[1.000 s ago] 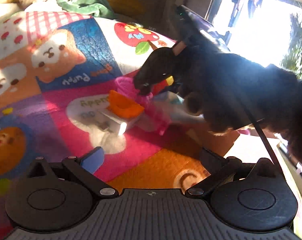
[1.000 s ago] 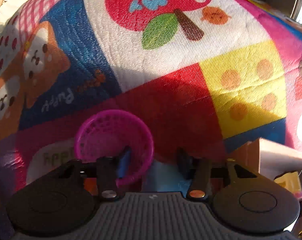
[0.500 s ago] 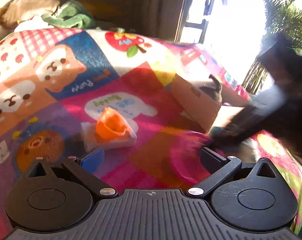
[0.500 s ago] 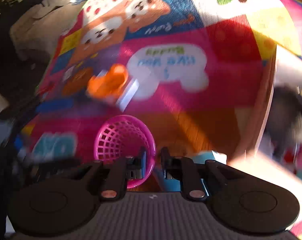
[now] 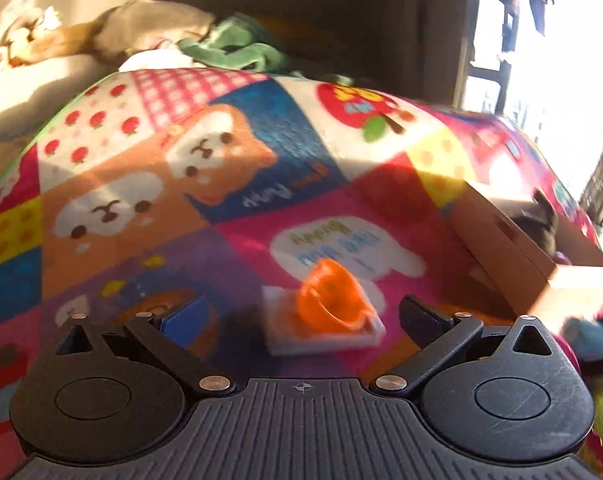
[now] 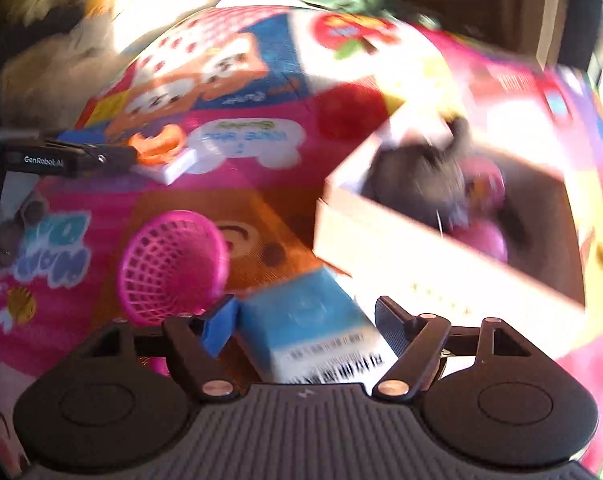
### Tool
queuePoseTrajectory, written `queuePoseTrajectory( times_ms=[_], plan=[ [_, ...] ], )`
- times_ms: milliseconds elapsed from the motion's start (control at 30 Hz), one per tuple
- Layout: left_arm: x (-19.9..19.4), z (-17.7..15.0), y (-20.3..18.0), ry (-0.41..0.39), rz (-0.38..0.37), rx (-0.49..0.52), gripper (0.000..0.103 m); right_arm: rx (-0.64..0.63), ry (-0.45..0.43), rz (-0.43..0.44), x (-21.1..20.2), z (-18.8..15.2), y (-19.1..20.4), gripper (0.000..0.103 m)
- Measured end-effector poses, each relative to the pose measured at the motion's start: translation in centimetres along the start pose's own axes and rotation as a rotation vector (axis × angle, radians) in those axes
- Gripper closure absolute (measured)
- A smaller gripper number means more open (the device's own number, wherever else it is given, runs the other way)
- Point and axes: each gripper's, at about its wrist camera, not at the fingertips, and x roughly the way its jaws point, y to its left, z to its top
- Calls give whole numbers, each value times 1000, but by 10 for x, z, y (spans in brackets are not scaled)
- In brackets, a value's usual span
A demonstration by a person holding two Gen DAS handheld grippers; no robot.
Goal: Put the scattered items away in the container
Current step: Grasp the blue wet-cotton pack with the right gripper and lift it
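Hard sunlight pours in from the tall window [image 5: 541, 80] at the right, blown out to pure white there. It falls in warm patches across the colourful cartoon-printed play mat [image 5: 221, 184], leaving the far wall and the heap of green and beige cloth [image 5: 229, 50] dim. The open brown cardboard box [image 6: 441, 248] glares on its near rim, its detail washed out. The left view is fairly sharp, only the orange plastic cup [image 5: 333, 300] smeared. The right view is streaked with motion blur throughout. Both pictures bulge, and straight edges curve near the borders.
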Motion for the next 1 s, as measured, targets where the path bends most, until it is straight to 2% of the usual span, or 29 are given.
queuePoseTrajectory(
  times_ms=[100,200,367,433,500,567,633,700,867,1000],
  plan=[
    [22,5,7,37,-32,-51,0,115,-12,48,-5,-19,-14,27],
    [35,5,-8,78,-76,-73,0,185,-11,78,-14,-40,-19,34],
    [34,-1,-60,104,-228,-24,0,232,-46,65,-39,-74,-17,34],
    [29,-6,-82,121,-292,15,0,235,-63,42,-48,-84,-16,33],
    [18,-10,-100,127,-327,47,0,228,-84,5,-55,-90,-13,30],
    [3,-15,-115,123,-309,86,0,221,-109,-31,-62,-94,-11,22],
    [-13,-21,-130,117,-232,139,0,231,-138,-54,-68,-97,-12,18],
    [-26,-28,-142,124,-194,173,0,249,-163,-71,-73,-99,-14,15],
    [-50,-42,-159,148,-186,196,0,294,-190,-109,-72,-105,-19,7],
    [-55,-57,-173,173,-169,231,0,325,-195,-145,-67,-110,-19,5]
  ],
)
